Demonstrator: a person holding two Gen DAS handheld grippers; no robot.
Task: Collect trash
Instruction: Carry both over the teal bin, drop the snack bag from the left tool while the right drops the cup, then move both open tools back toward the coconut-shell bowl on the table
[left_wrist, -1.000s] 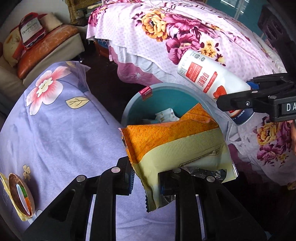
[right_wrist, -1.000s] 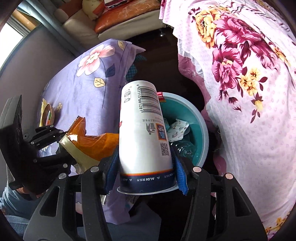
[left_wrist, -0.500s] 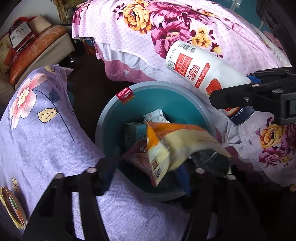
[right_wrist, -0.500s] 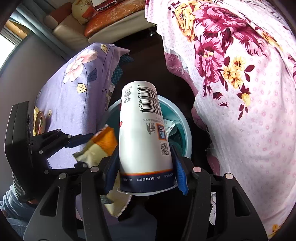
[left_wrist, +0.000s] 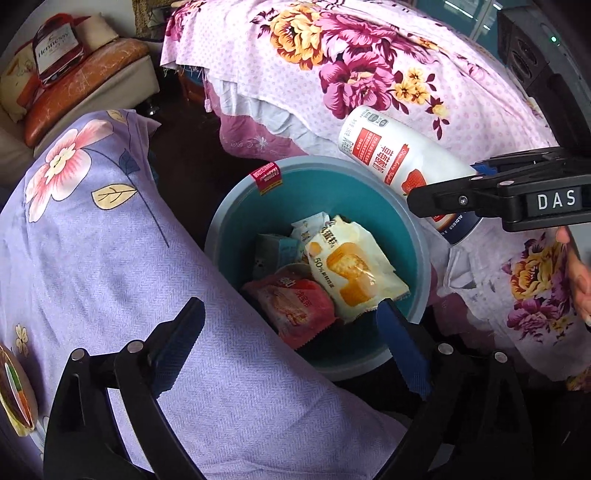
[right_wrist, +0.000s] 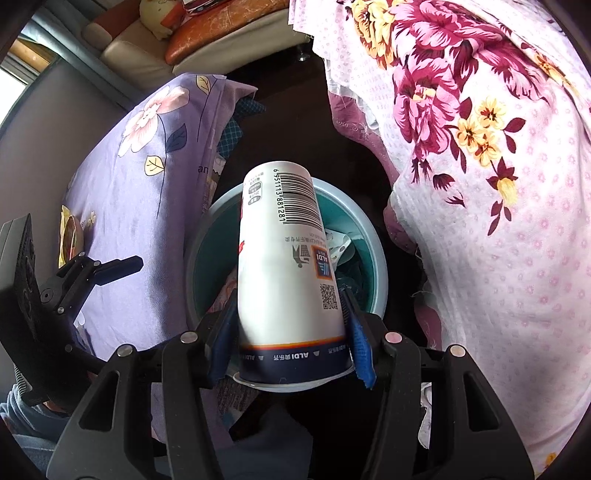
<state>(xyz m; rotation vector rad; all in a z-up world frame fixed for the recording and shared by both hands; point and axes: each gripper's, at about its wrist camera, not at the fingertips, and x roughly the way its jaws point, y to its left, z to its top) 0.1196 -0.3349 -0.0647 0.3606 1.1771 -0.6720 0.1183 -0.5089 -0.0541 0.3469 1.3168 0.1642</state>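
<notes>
Left hand-held gripper, jaws just opened wide, empty — glossy crinkled cake wrapper lies in the round teal plastic bin; right hand-held gripper clamps a smooth cylindrical yogurt bottle at frame centre.

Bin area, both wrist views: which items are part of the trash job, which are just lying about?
Job:
- teal bin
- yellow wrapper, in bin
- red wrapper, in bin
- white cup, in right hand-held gripper

Lying about:
- purple floral cover
- pink floral sheet
- orange cushion
</notes>
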